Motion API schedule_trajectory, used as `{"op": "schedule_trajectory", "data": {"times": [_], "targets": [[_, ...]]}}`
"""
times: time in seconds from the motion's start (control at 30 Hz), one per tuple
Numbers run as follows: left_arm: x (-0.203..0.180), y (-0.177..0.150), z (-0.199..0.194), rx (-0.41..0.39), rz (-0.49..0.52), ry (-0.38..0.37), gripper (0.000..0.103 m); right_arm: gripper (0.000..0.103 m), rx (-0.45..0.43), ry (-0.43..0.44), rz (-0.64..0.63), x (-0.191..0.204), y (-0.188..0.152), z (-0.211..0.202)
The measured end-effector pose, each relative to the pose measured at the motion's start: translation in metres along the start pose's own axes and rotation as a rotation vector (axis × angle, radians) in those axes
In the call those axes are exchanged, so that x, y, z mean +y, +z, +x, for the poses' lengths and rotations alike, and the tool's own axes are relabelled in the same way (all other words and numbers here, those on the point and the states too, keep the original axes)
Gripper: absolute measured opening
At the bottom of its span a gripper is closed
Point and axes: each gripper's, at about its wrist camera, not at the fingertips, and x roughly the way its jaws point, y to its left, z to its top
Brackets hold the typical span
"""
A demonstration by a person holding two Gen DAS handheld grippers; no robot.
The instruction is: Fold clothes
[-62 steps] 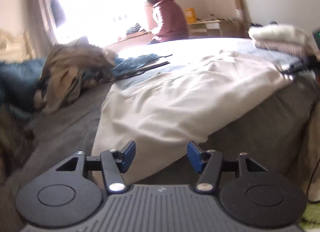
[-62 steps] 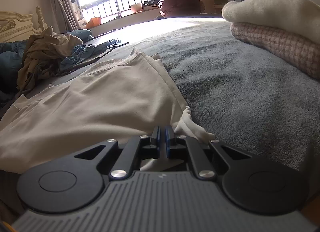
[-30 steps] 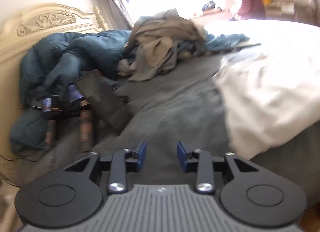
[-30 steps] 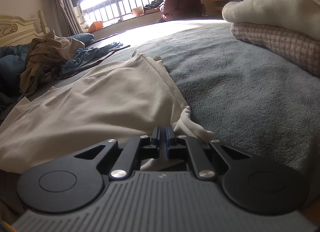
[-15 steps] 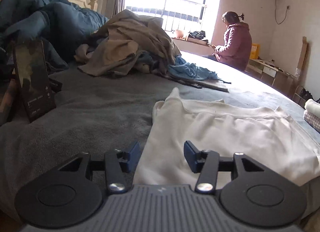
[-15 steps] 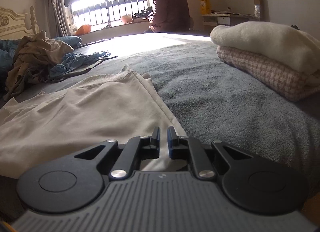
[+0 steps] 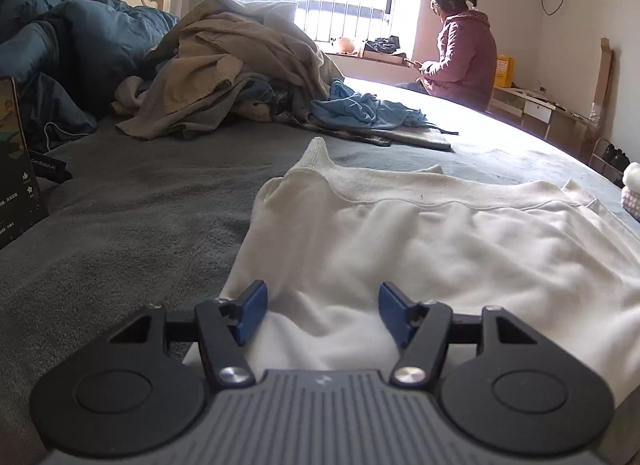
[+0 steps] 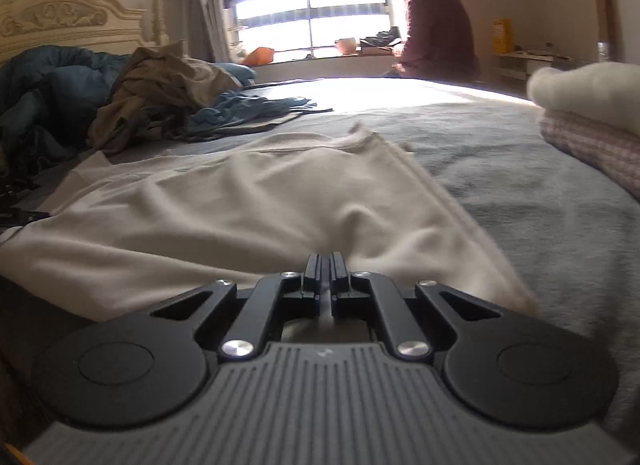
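Note:
A cream sweatshirt [image 7: 440, 249] lies spread flat on the grey bed cover [image 7: 140, 225], collar toward the window. My left gripper [image 7: 322, 313] hovers low over its near left hem. Its jaws are opening, the blue pads [image 7: 252, 313] stand wide apart, and the cloth lies between them untouched. In the right wrist view the same sweatshirt [image 8: 260, 205] puckers up into a ridge that runs to my right gripper [image 8: 329, 265], which is shut on the near right hem.
A heap of tan and blue clothes [image 7: 224, 65] lies at the far left beside a blue duvet [image 7: 80, 45]. A dark box [image 7: 16, 169] stands at the left edge. Folded knitwear [image 8: 592, 117] is stacked on the right. A person [image 7: 464, 53] sits by the window.
My left gripper swung from the headboard side to over the sweatshirt's left hem, sinking, and its jaws widened. The right gripper opened a crack, shut again, and the cloth bunched at its tips.

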Motion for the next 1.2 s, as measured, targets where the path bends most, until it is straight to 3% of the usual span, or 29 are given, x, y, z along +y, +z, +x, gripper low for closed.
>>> {"op": "schedule_trajectory", "data": {"times": [0.07,0.1,0.17,0.33,0.43,0.47,0.6,0.73,0.83,0.87,0.97,1.03,1.07,1.17,1.2], "targets": [[0.001,0.002,0.0,0.001,-0.008,0.006,0.067,0.001,-0.008,-0.095,0.105,-0.04,0.003,-0.008],[0.002,0.004,0.0,0.002,-0.014,0.008,0.067,0.008,-0.017,-0.109,0.123,-0.043,0.008,-0.01],[0.002,0.008,0.0,0.002,-0.024,0.01,0.067,0.008,-0.038,-0.124,0.15,-0.046,0.018,-0.015],[-0.012,0.031,0.003,-0.016,-0.015,-0.033,0.068,0.009,-0.064,0.166,0.032,0.031,0.056,0.014],[-0.014,0.048,0.021,0.034,-0.089,-0.096,0.069,0.01,0.061,0.356,0.008,0.075,0.071,0.063],[-0.012,0.052,0.03,0.056,-0.112,-0.104,0.069,0.01,0.109,0.369,0.024,0.082,0.075,0.082],[0.009,0.056,0.066,0.117,-0.189,-0.057,0.068,0.009,0.281,0.323,0.194,0.057,0.081,0.147],[0.031,0.063,0.072,0.111,-0.243,-0.092,0.066,0.005,0.286,0.34,0.544,-0.021,0.08,0.176],[0.033,0.07,0.067,0.087,-0.243,-0.088,0.067,0.01,0.205,0.236,0.599,-0.044,0.091,0.166],[0.031,0.072,0.065,0.075,-0.235,-0.092,0.069,0.014,0.182,0.24,0.59,-0.043,0.095,0.161],[0.025,0.077,0.071,0.064,-0.201,-0.099,0.072,0.017,0.202,0.374,0.558,-0.024,0.099,0.161],[0.022,0.078,0.082,0.081,-0.192,-0.084,0.073,0.018,0.239,0.392,0.538,-0.016,0.098,0.171],[0.021,0.078,0.087,0.089,-0.187,-0.077,0.072,0.018,0.249,0.38,0.535,-0.015,0.098,0.176],[0.03,0.079,0.089,0.098,-0.243,-0.084,0.068,0.016,0.179,0.136,0.602,-0.038,0.099,0.183],[0.032,0.08,0.082,0.083,-0.245,-0.076,0.068,0.016,0.133,0.11,0.633,-0.044,0.1,0.176]]}}
